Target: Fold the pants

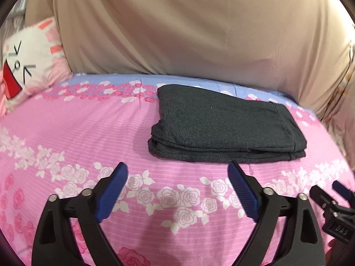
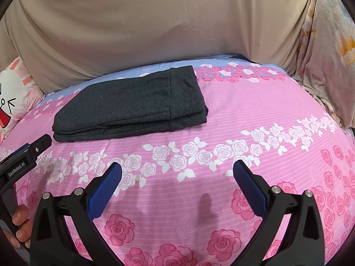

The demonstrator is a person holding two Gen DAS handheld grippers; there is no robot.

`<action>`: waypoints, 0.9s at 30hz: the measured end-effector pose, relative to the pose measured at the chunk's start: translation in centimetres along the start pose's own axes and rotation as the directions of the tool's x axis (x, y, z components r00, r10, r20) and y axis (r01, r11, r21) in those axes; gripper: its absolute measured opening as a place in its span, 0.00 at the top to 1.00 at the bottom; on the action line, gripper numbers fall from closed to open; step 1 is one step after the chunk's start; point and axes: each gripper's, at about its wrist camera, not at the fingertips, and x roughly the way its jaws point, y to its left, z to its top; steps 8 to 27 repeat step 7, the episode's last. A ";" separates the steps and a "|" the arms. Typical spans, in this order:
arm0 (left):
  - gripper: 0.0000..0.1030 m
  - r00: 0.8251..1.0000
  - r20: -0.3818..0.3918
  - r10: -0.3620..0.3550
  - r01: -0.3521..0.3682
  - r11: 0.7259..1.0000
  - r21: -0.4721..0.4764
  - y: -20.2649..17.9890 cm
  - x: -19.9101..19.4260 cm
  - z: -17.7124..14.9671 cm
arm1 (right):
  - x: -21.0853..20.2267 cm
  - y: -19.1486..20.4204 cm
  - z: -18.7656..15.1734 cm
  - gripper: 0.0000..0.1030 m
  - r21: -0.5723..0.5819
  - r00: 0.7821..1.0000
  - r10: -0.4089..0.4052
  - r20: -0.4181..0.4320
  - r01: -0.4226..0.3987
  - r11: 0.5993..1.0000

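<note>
pants (image 1: 224,126) folded, long axis lying crosswise, hem end rightward.

cartoon pillow (image 1: 28,66) cropped, hand (image 2: 18,226) half-hidden

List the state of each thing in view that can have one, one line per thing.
pants: folded into a flat stack on the bed, held by nothing
left gripper: jaws wide open, empty, short of the pants
right gripper: jaws wide open, empty, above the sheet
bed sheet: spread smooth under the pants
pillow: propped at the bed's left edge
</note>
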 end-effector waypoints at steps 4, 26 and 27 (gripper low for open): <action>0.11 0.998 0.020 0.064 -0.065 0.994 0.082 -1.5 -0.4 -0.3 | 0.0 -0.1 0.0 0.05 0.001 1.000 0.001 0.000 -0.001 1.000; 0.11 0.996 0.025 0.084 -0.087 0.991 0.099 -1.7 -0.4 -0.3 | 0.0 -0.1 0.0 0.05 0.000 1.000 0.002 0.000 -0.002 1.000; 0.11 0.996 0.025 0.084 -0.087 0.991 0.099 -1.7 -0.4 -0.3 | 0.0 -0.1 0.0 0.05 0.000 1.000 0.002 0.000 -0.002 1.000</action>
